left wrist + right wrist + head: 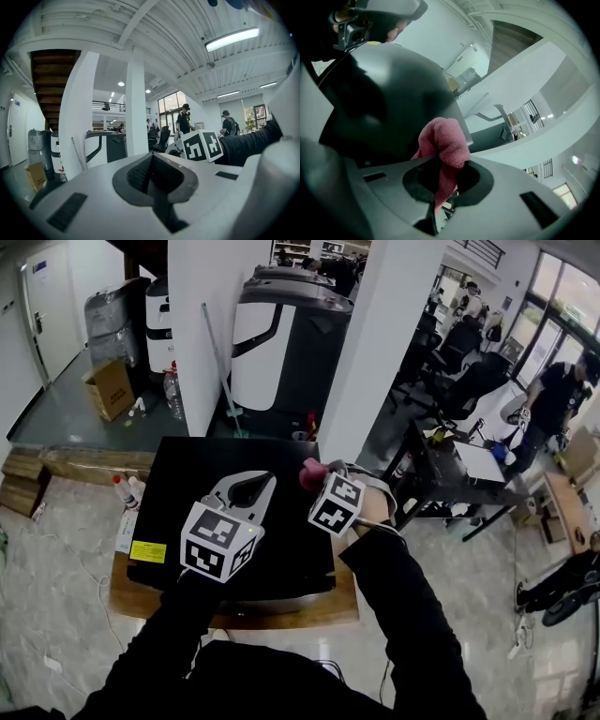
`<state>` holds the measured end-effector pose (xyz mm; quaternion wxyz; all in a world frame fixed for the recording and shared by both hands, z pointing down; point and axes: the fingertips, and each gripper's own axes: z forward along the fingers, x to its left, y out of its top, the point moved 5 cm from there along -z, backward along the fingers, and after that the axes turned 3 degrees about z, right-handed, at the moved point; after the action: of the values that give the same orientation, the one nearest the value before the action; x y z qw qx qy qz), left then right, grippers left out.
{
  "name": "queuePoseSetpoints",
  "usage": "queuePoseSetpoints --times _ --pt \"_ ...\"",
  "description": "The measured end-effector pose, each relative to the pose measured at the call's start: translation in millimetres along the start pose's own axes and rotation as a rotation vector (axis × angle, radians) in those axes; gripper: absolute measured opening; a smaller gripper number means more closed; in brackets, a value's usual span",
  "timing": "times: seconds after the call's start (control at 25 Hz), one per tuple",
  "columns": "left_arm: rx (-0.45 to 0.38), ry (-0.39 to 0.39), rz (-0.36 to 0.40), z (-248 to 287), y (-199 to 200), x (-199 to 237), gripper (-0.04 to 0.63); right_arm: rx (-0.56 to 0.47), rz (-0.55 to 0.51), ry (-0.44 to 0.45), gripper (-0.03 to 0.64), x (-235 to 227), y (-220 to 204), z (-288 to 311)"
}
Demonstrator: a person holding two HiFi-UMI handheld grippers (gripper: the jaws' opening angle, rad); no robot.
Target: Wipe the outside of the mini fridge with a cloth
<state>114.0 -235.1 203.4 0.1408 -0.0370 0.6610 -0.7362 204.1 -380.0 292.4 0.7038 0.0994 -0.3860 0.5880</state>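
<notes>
The right gripper (316,481) is pinching a pink cloth (308,472) between its fingers, which are closing tightly on the fabric. In the right gripper view the cloth (443,140) is bulging out in a rounded wad just past the fingertips of the right gripper (445,161), with a thinner tail trailing back between the pads. The black mini fridge (187,484) is lying directly under and ahead of those fingers, and its dark top (389,103) is filling the space beyond the wad. The cloth is sitting close to the top's far right edge, though whether it is actually pressing on the surface is not showing clearly.

The left gripper (251,476) is hovering over the middle of the fridge top, just beside the right one, with its fingers pressing together and nothing between them. In its own view the left gripper (152,159) is pointing out at the room. A yellow sticker (147,551) is showing on the fridge behind the left fingers, and a wooden board (347,601) is carrying the fridge
</notes>
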Motion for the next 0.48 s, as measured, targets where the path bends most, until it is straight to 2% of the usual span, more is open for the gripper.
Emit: queuePoseSetpoints --times 0.12,0.2,0.32,0.48 --pt "-0.006 0.004 0.0 1.8 3.5 -8.3 0.005 0.003 0.012 -0.034 0.041 -6.6 -18.1 -2.7" --pt "-0.024 0.009 -0.002 -1.0 8.9 -12.9 0.005 -0.051 0.055 -0.063 0.042 -13.2 -23.6 -17.0" --pt "-0.099 0.005 -0.001 -9.4 25.7 -22.2 0.006 -0.226 0.171 -0.121 0.043 -28.4 -26.9 -58.1" --pt "-0.198 0.003 -0.004 -28.2 45.1 -40.2 0.006 -0.543 0.403 -0.188 0.044 -36.8 -40.5 -126.4"
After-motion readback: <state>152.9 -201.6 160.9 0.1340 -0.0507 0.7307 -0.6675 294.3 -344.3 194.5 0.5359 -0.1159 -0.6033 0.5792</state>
